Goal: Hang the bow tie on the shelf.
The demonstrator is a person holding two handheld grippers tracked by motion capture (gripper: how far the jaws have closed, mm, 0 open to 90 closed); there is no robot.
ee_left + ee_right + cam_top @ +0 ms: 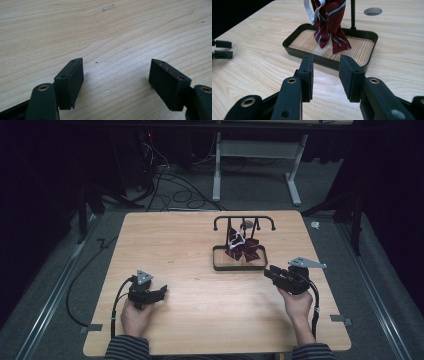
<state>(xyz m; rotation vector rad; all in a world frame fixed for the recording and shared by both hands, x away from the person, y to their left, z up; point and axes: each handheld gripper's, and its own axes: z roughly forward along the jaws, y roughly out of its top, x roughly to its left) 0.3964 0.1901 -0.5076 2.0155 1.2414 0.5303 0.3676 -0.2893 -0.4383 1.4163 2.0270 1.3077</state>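
A dark red striped tie [242,247] hangs by a white strap from the rail [245,218] of a black stand, and its ends reach down into the stand's shallow tray [240,268]. In the right gripper view the tie [329,22] hangs over the tray [287,42] just ahead of my right gripper [326,65]. That gripper is open and holds nothing. My right gripper [270,271] rests on the table at the tray's right front corner. My left gripper [159,293] lies at the front left, well away from the stand. Its jaws [116,75] stand wide open over bare wood.
The wooden table [190,245] has bare room left of the stand and along the front. A round hole [372,11] lies in the tabletop behind the tray. Cables and a desk frame [257,150] stand on the floor beyond the far edge.
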